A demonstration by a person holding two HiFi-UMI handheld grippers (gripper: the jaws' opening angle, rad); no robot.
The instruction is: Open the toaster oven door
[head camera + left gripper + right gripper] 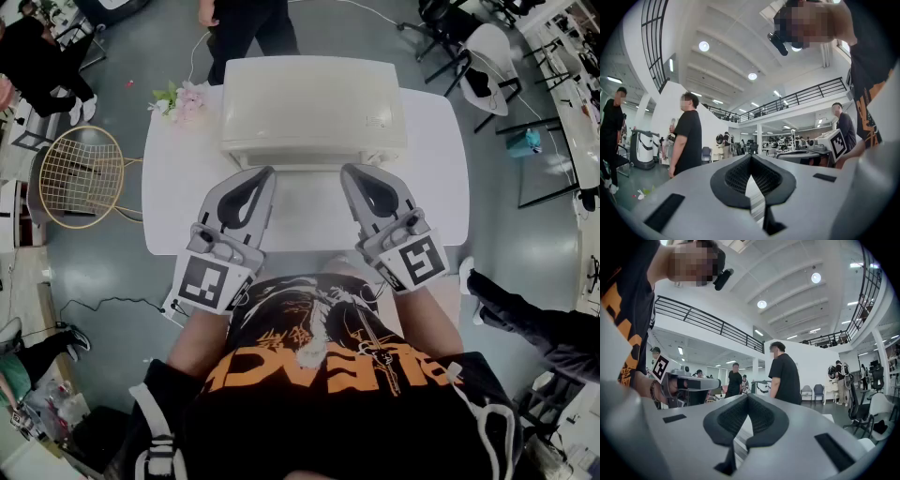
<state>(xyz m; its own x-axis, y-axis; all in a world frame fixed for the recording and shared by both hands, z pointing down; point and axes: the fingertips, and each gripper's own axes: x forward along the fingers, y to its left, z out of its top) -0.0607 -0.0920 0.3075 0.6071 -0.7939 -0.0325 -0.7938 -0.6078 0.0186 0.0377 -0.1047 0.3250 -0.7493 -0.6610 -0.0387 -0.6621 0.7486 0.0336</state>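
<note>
i'm holding the left gripper (pixel 266 172) and right gripper (pixel 348 170) pressed shut, empty, at the front of the toaster oven (pixel 314 103) on the table (pixel 173 197), worrying closed tips could slip off the door.

The place is a large, open lab hall, two storeys high. A grey polished floor spreads around the white table (pixel 173 197). A loose cable (pixel 103 302) lies left of it, and office chairs (pixel 441 19) and long workbenches (pixel 577 112) stand to its right. High over the table run a railed mezzanine (pixel 801 96) and round ceiling lights (pixel 703 46). People (pixel 686 136) stand beyond it.
</note>
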